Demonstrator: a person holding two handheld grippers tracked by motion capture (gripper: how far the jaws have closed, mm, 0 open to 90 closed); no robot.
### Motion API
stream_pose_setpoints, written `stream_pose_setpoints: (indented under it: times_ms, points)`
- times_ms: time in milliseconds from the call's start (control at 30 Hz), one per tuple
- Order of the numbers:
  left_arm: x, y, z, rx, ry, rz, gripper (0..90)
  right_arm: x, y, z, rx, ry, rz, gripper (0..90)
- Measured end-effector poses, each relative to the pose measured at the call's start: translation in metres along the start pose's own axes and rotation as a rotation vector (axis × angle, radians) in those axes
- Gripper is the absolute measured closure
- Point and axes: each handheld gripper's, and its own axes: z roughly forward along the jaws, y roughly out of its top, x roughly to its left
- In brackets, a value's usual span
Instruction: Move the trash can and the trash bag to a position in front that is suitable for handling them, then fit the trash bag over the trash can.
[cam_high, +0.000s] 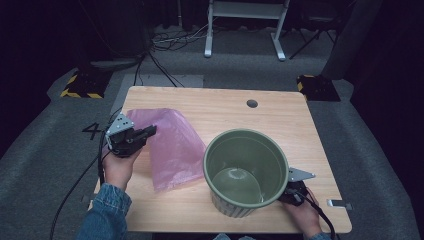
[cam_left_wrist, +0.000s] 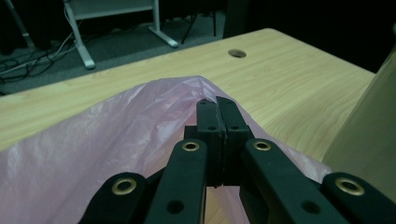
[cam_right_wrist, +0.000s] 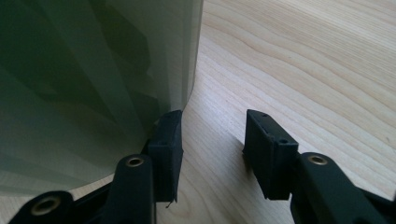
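Light wooden table (cam_high: 280, 120), dark carpeted room behind. Left gripper (cam_left_wrist: 218, 105) clamped tight on thin pink plastic bag (cam_high: 172, 145), lifting one edge just left of ribbed green plastic bin (cam_high: 245, 172). Right gripper (cam_right_wrist: 212, 140) gaping apart, nothing pinched, low beside bin's right wall.

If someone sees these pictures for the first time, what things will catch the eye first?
The big green bin stands upright and empty on the near right part of the wooden table. Left of it lies a pink plastic bag, and the left gripper is shut on its raised edge. The right gripper is open on the bin's right, one jaw against its ribbed wall.
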Motion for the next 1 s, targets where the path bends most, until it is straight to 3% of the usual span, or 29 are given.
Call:
stream_pose_setpoints:
  times_ms: [200,400,633,867,1000]
  points:
    - [-0.001,0.011,-0.01,-0.003,-0.002,0.018,89.1,0.002,0.001,0.001,-0.001,0.005,-0.002,56.6]
    - [0.0,0.023,-0.023,-0.034,0.008,0.025,89.1,0.011,0.005,0.006,-0.001,0.065,-0.056,54.5]
    - [-0.001,0.043,-0.038,-0.059,0.004,0.062,89.2,0.01,0.004,0.006,0.0,0.072,-0.053,54.1]
    - [0.002,0.059,-0.051,-0.082,-0.04,0.086,89.2,0.01,0.004,0.006,0.0,0.074,-0.053,53.8]
    - [0.005,0.068,-0.056,-0.07,-0.059,0.112,89.2,0.01,0.004,0.006,0.0,0.076,-0.054,53.4]
